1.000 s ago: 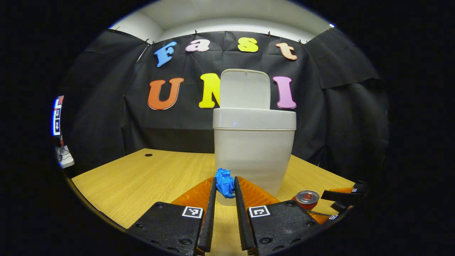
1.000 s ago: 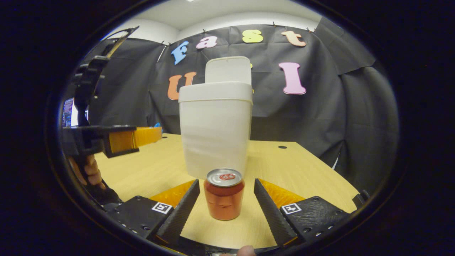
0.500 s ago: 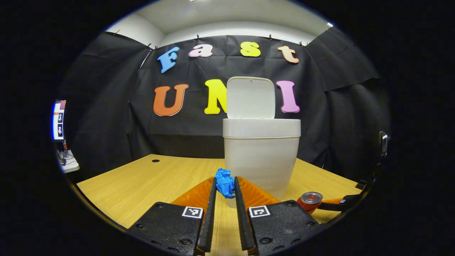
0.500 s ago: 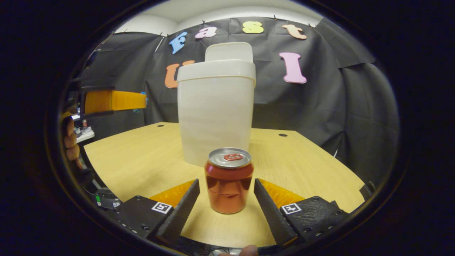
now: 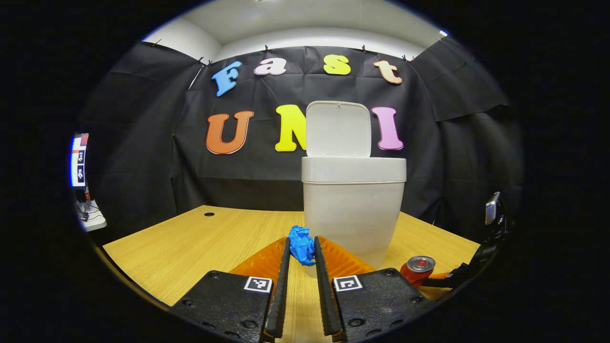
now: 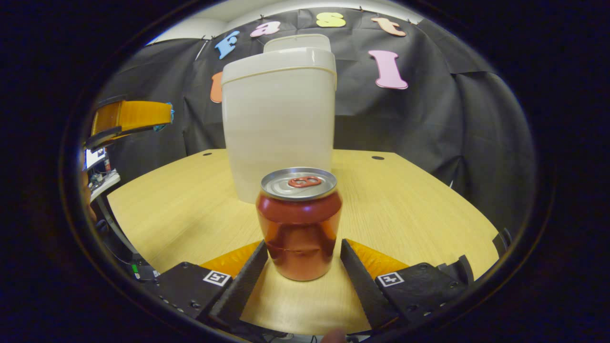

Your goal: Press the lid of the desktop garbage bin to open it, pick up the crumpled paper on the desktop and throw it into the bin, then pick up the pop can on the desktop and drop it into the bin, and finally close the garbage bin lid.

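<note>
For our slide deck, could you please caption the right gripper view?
Open right gripper straddles an upright pop can before the open-lidded garbage bin.

Left gripper (image 5: 301, 243): we see two black, grainy housing plates (image 5: 224, 297), one on each side of the near edge. Each carries a square black-and-white marker (image 5: 258, 284) at its inner corner. Round screw heads (image 5: 248, 324) dot the plates. The fingers (image 5: 280, 290) are long, narrow wedges tapering toward the far end, with finely ribbed outer flanks.

Right gripper (image 6: 303, 242): same build. We note black pebbled plates (image 6: 419, 290), one square marker (image 6: 391, 279) per side, small screw holes (image 6: 190, 305), and wedge fingers (image 6: 238, 290) with cross-ribbed inner faces. A fingertip (image 6: 333, 336) shows at the near edge; no sleeve can be made out.
</note>
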